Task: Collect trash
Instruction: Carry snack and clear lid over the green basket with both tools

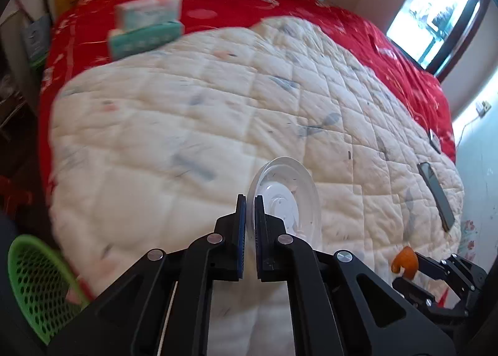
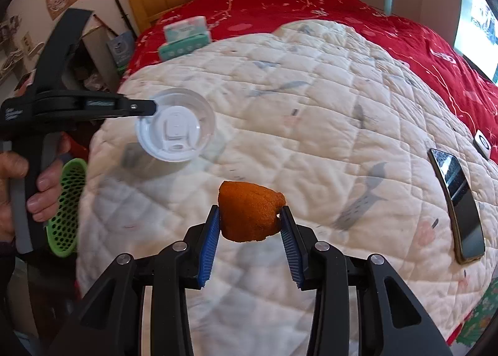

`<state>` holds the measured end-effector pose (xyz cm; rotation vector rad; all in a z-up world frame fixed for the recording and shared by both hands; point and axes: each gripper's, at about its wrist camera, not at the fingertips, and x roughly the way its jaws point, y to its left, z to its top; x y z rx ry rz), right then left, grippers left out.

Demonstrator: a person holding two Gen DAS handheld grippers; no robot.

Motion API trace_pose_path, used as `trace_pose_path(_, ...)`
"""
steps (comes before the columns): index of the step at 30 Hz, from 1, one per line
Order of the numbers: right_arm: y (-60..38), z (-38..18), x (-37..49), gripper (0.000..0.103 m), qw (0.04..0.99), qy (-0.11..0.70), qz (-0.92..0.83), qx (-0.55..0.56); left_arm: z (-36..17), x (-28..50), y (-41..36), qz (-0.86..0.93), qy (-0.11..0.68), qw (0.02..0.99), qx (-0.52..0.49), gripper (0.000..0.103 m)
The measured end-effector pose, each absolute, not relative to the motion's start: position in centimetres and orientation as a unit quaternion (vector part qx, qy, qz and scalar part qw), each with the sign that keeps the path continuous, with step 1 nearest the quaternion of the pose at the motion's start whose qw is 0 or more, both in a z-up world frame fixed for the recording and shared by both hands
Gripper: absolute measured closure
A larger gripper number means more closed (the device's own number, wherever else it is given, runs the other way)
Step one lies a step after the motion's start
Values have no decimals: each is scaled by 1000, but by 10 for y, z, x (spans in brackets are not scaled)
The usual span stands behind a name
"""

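Left gripper (image 1: 250, 200) pinches the rim of a clear cup lid (image 1: 284, 197); right gripper (image 2: 250, 211) clamps an orange peel (image 2: 249, 215). Both hang over the quilt (image 1: 186, 125), green basket (image 1: 34, 281) at eight o'clock. That thin rim hold could slip mid-carry.

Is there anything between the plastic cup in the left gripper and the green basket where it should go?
Nothing visible. The plastic cup, pinched at its rim by the left gripper, hangs above the quilt; the green basket sits beside the bed, only partly visible.
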<state>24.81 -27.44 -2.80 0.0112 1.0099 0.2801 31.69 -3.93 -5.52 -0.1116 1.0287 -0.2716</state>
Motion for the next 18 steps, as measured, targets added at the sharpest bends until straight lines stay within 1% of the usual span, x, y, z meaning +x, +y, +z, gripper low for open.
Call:
trace_pose_path(10,-207,-9,216,65,863,472,182,-12,-10,226,68,-69,447,888,-80,99)
trace_pose_path(18,-151,1,201,65,855,465,226,-33,-3,170,144,-7,430,897,-104,99)
